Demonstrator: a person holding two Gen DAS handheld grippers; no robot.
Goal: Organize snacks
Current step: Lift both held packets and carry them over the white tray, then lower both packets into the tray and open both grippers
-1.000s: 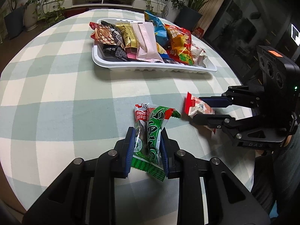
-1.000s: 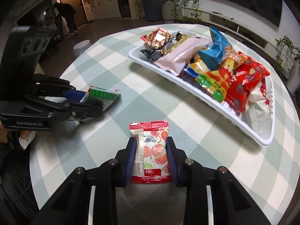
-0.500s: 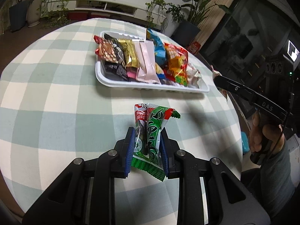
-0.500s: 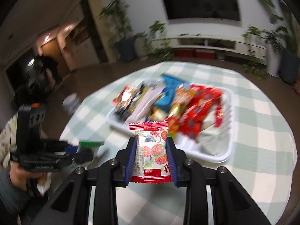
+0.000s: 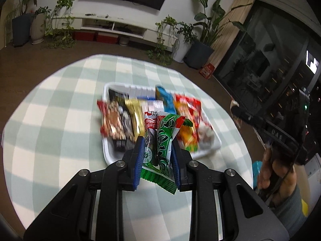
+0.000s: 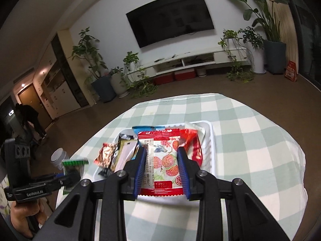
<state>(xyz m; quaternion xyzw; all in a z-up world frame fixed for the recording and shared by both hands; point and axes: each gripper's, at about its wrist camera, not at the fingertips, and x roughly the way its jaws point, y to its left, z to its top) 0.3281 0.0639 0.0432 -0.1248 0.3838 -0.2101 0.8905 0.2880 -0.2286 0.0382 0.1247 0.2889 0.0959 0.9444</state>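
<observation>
My left gripper [image 5: 156, 152] is shut on two snack packets held together, a green one [image 5: 165, 140] and a red-and-white one [image 5: 150, 124], lifted above the near edge of the white tray [image 5: 107, 152]. My right gripper [image 6: 162, 164] is shut on a red-and-white strawberry snack packet [image 6: 163, 158], held above the near end of the same tray [image 6: 211, 150]. The tray holds several snack packets [image 5: 118, 120]. The left gripper also shows at the left of the right wrist view [image 6: 68, 177], and the right gripper at the right of the left wrist view [image 5: 240, 114].
The round table has a green and white checked cloth [image 5: 60, 110]. Potted plants [image 6: 102, 84] and a low TV cabinet [image 6: 190, 60] stand beyond the table. A person [image 6: 33, 118] stands by the far door. A white bucket [image 6: 59, 157] is on the floor.
Both grippers have lifted their packets off the table and risen high, moving over the tray. The right gripper has swung round from beside the left one to the tray's end.
</observation>
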